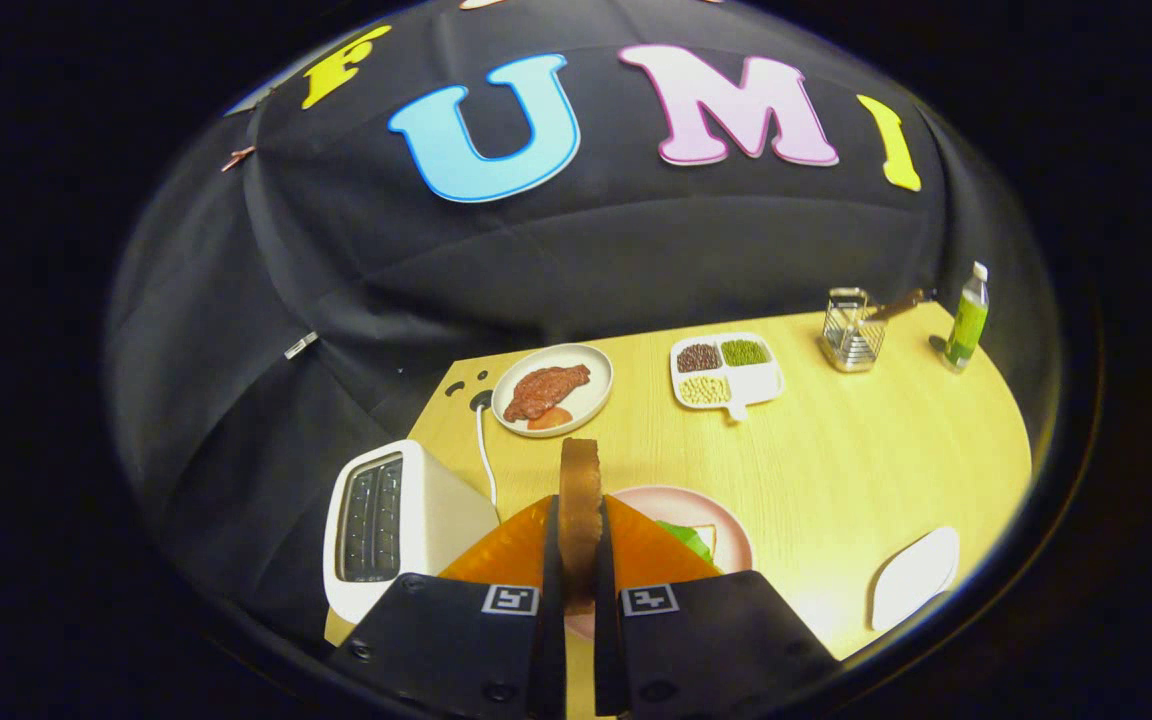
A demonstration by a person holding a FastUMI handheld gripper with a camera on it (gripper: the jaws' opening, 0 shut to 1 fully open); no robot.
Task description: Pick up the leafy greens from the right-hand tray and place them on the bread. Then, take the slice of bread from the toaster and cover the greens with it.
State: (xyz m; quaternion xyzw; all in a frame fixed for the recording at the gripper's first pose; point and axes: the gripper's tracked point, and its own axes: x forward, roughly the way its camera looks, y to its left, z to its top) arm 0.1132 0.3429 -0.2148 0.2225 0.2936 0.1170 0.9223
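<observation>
— Brown toasted slice of bread [580, 505], standing on edge: location?
— Pinched between the black fingers [579, 600], both pressing its faces, above the round pink plate [726, 530].
— Leafy greens [688, 540]?
— On that plate, just right of the fingers, partly hidden.
— White toaster [391, 525]?
— Left of the fingers, on the pale wooden table [836, 450]; I cannot see anything in its slots.
— Beyond?
— White plate with brown meat [551, 390]; white divided tray of beans [726, 372]; wire basket [853, 330]; green bottle [967, 318].

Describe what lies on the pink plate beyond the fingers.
On the pink plate, leafy greens cover a bread slice. The fingers, gripping another slice edge-on, hide the rest.
</observation>
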